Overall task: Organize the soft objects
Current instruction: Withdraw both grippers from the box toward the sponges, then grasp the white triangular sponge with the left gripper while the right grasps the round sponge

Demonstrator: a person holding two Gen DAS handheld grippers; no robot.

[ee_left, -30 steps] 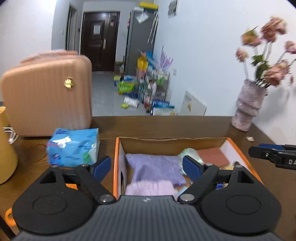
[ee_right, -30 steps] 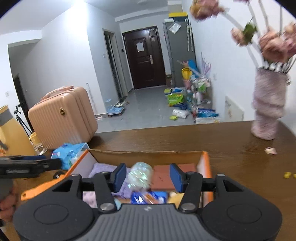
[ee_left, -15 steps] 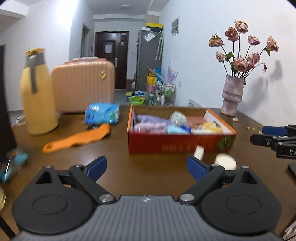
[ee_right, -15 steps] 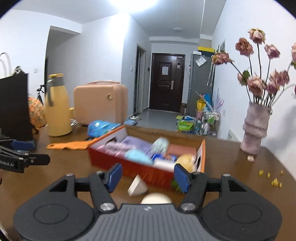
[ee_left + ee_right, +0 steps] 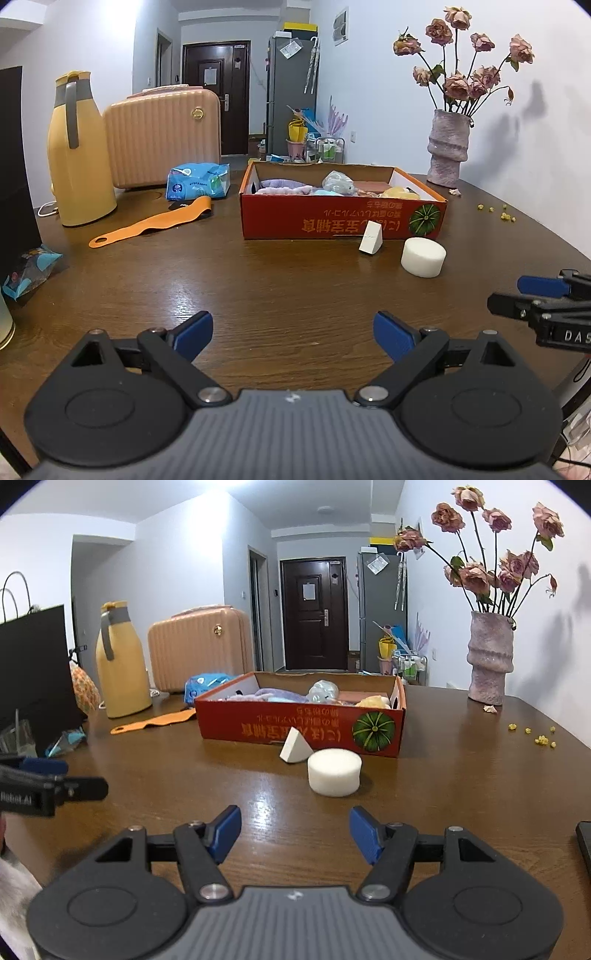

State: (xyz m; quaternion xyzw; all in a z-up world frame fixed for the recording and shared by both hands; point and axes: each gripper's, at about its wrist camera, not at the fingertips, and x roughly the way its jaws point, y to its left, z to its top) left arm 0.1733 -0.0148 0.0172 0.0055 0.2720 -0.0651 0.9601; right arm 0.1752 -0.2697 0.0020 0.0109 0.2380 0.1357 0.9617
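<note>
Brown wood grain runs across the tabletop (image 5: 461,775), and the room behind ends in a dark door down a hallway. Two soft pieces lie loose on that wood: a round white foam puck (image 5: 334,772) and, touching or just beside it on its far left, a white foam wedge (image 5: 294,750) that stands right against the front wall of the red cardboard box (image 5: 258,722). That box already holds a heap of soft things, among them purple fluffy cloths (image 5: 275,694) and a yellow plush piece (image 5: 373,701), so I judge these two foam pieces to be what is left to put away.

The puck sits flat, its round face up, so it has no long axis and can be taken from any side. From the right tongs (image 5: 295,830) it lies straight ahead and a touch to the right, near; they are spread, with only bare wood between the blue pads. From the left tongs (image 5: 293,334) the puck (image 5: 423,257) lies ahead and well off to the right, farther away; these are spread wide and also carry nothing. The right hand is therefore the nearer one, and a short push forward would bring the puck between its pads.

Farther out, toward the left edge, stand a yellow thermos jug (image 5: 122,664), a pink ribbed case (image 5: 199,646) and a blue tissue pack (image 5: 205,685), with an orange strap (image 5: 155,723) lying flat before them; a vase of dried roses (image 5: 489,657) stands near the far right corner.
</note>
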